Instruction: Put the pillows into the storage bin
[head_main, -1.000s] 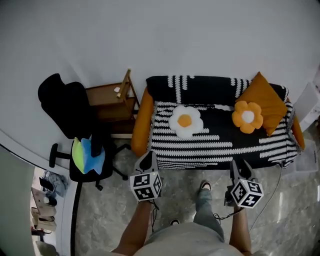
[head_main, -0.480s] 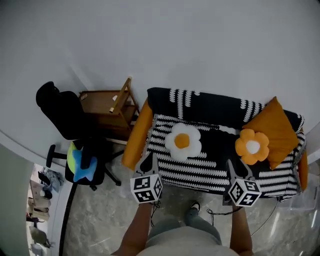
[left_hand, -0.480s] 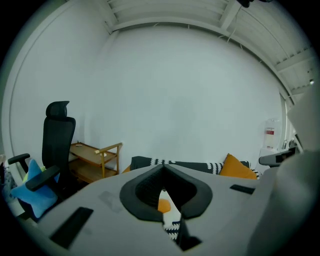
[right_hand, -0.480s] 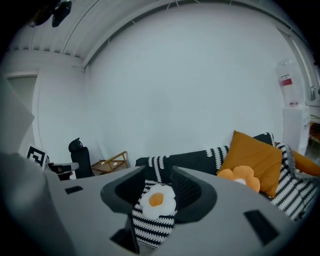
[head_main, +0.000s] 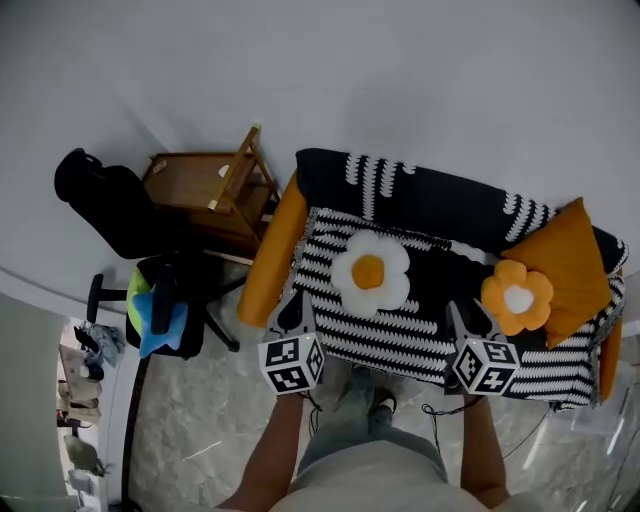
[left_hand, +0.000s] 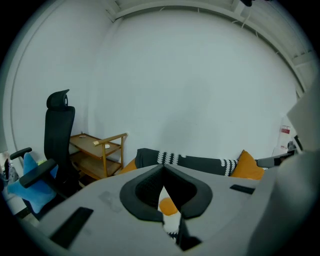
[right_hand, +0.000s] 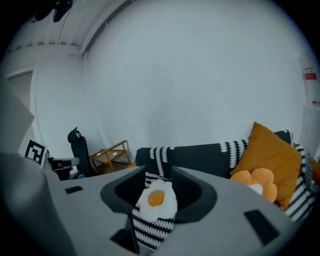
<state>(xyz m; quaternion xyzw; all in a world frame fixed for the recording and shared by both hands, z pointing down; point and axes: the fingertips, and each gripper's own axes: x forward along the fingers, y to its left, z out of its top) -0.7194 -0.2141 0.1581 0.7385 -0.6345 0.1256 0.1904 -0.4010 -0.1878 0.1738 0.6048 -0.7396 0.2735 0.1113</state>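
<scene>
tongs (left_hand: 163, 170) pressed together, white flower pillow (left_hand: 169, 209) on sofa (left_hand: 196, 161) beyond

Left hand-held gripper (head_main: 293, 305), right hand-held gripper (head_main: 467, 312): grey bodies, black pads, marker cubes; blue-grey trousers (head_main: 345, 420).

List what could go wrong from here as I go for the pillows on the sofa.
1. The left gripper has its jaws together; unless they open first, it might just shove the white flower pillow instead of gripping it.
2. That pillow lies on a draped striped throw; the open right gripper could pinch the throw too and drag it along.
</scene>
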